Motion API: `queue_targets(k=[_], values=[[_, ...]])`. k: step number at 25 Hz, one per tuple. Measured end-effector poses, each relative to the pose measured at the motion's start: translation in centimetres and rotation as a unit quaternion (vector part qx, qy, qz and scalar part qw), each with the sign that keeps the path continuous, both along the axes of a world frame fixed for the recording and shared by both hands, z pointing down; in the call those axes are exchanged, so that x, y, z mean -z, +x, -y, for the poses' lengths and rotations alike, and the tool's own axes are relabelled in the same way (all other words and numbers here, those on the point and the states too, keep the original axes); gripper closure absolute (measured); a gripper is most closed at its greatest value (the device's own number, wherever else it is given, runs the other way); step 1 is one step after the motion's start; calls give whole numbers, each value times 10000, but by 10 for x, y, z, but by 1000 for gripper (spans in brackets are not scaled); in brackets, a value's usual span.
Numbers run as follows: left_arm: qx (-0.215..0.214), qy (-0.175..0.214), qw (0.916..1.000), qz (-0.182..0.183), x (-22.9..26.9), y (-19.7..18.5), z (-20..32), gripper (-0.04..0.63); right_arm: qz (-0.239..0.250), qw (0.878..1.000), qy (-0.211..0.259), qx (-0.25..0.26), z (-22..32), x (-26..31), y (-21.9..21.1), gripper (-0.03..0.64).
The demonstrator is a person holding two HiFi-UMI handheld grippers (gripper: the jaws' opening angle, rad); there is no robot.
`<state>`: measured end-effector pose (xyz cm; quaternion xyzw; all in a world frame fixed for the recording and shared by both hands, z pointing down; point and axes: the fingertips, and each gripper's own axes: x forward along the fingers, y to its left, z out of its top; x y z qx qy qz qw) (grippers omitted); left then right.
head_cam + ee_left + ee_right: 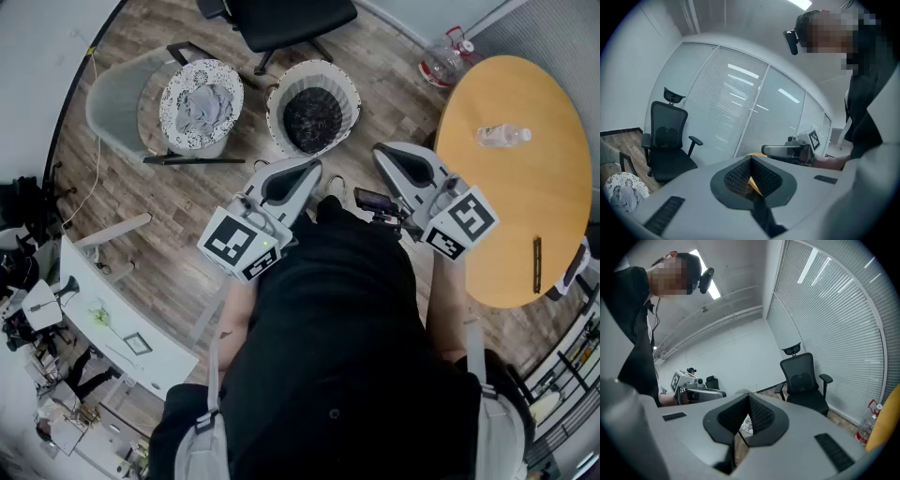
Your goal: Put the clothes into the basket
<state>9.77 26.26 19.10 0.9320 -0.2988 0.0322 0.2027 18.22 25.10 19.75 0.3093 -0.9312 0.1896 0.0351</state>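
Note:
Two round baskets stand on the wooden floor ahead in the head view. The left basket [225,75] is white with dark speckles and holds grey clothes [199,105]. The right basket [349,98] holds dark clothes [312,114]. My left gripper [314,167] and right gripper [380,150] are held side by side in front of the person's torso, well short of the baskets. Both are shut, with nothing between the jaws. The left gripper view shows its closed jaws [751,161], the right gripper [787,151] and the speckled basket [623,190]. The right gripper view shows its closed jaws [749,399].
A round yellow table [525,206] stands at the right with a small water bottle [502,135] on it. A black office chair [281,19] is behind the baskets, a grey armchair [117,98] is beside the left basket, and a white desk [112,323] is at the left.

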Motion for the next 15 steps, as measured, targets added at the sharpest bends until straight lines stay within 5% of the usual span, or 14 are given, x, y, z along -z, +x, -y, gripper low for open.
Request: queue_targets(k=[15], values=[[68, -170, 9998, 100, -17, -5, 1, 584, -91, 9997, -192, -81, 1, -15, -2, 600]])
